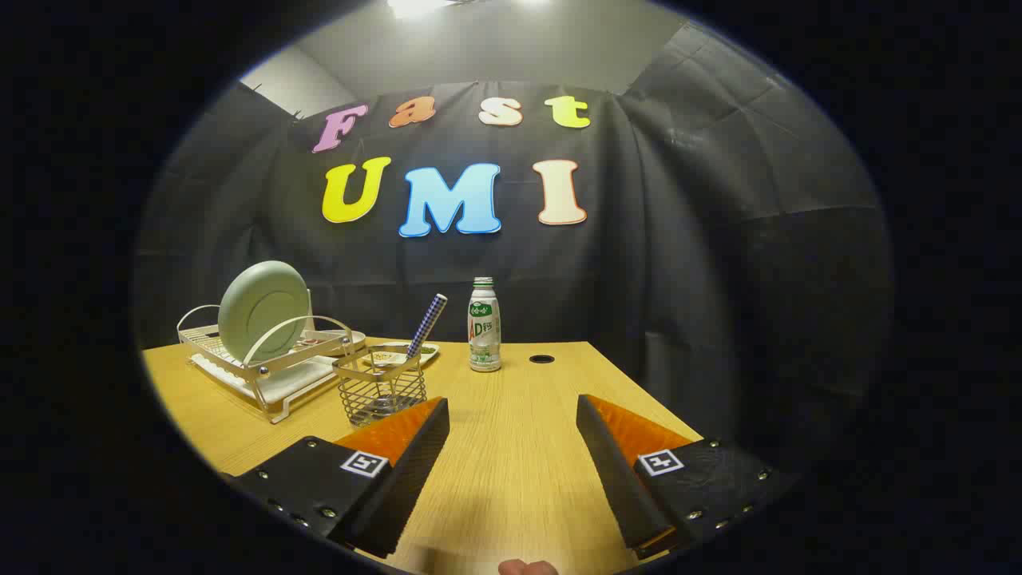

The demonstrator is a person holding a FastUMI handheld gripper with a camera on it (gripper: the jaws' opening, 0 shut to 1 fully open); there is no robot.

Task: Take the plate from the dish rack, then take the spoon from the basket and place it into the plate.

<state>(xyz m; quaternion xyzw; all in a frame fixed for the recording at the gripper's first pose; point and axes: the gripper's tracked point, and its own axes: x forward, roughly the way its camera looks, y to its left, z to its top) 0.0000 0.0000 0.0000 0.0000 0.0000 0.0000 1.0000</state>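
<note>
A pale green plate (263,310) stands on edge in a white wire dish rack (267,369) at the far left of the wooden table (511,463). In front of the rack sits a small wire basket (382,393), and a spoon with a checked handle (425,324) stands in it, leaning right. My gripper (512,407) is open above the table, with nothing between its fingers. The basket is just ahead of the left finger (415,455), close to its tip. The rack and plate lie beyond and to the left.
A white drink bottle (484,326) stands upright at the back of the table, ahead of the gap between the fingers. A small flat dish (403,352) lies behind the basket. A round hole (541,359) is in the tabletop near the bottle. The table's right edge runs past the right finger (615,463).
</note>
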